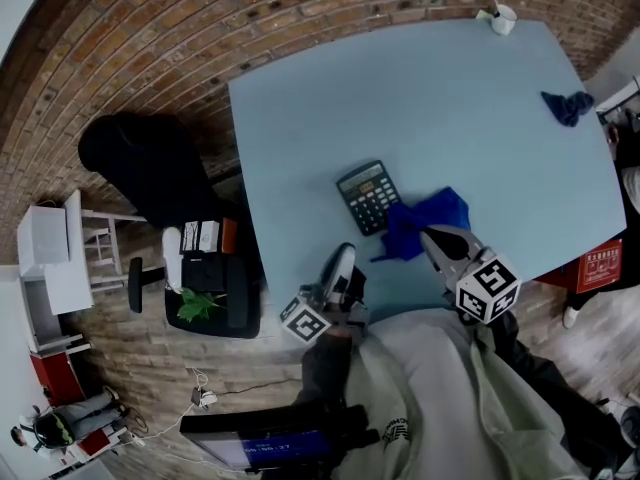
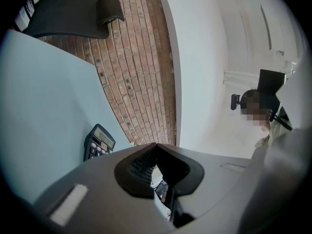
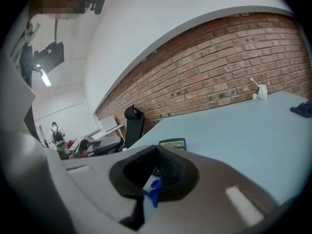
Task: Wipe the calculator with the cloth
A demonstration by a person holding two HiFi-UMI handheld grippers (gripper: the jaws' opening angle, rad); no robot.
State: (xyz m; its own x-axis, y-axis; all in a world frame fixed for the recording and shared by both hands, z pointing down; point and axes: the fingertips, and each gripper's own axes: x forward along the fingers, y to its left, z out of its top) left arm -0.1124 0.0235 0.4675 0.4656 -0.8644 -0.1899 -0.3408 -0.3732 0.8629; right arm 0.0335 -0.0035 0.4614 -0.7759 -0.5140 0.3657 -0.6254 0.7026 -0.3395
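Blue cloth (image 1: 432,216) is pinched in the right gripper (image 1: 432,236), left gripper (image 1: 345,256) closed on nothing; next it probably drags up-left over the calculator (image 1: 368,196).

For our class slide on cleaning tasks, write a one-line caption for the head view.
Right claw pinches the blue cloth beside the calculator on the pale blue table; left claw shut.
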